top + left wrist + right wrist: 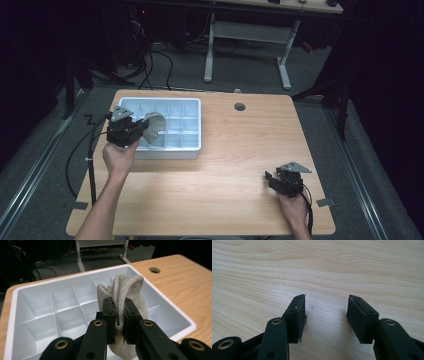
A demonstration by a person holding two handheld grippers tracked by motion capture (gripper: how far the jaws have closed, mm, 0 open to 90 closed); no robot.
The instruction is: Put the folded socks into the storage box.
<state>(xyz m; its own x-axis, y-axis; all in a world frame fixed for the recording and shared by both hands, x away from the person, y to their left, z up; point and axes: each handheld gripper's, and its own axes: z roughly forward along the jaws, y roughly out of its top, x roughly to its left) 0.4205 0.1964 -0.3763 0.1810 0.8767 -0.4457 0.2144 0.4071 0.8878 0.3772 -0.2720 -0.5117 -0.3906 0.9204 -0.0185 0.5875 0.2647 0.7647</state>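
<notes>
A grey sock [125, 293] hangs bunched over the white divided tray [35, 288], pinched between the jaws of my left gripper [120, 305], which is shut on it. From above, the same sock [155, 129] sits over the tray's [192, 145] left-middle compartments, with the left gripper [142, 129] at the tray's left side. My right gripper [270, 178] rests low over the bare wood near the table's front right. In its own view the right gripper [326, 311] stands open with nothing between the jaws.
The wooden table [240, 160] has a round cable hole [240, 106] behind the tray. A cable [91, 150] trails off the table's left edge. A white-legged desk frame [247, 50] stands on the floor beyond the table.
</notes>
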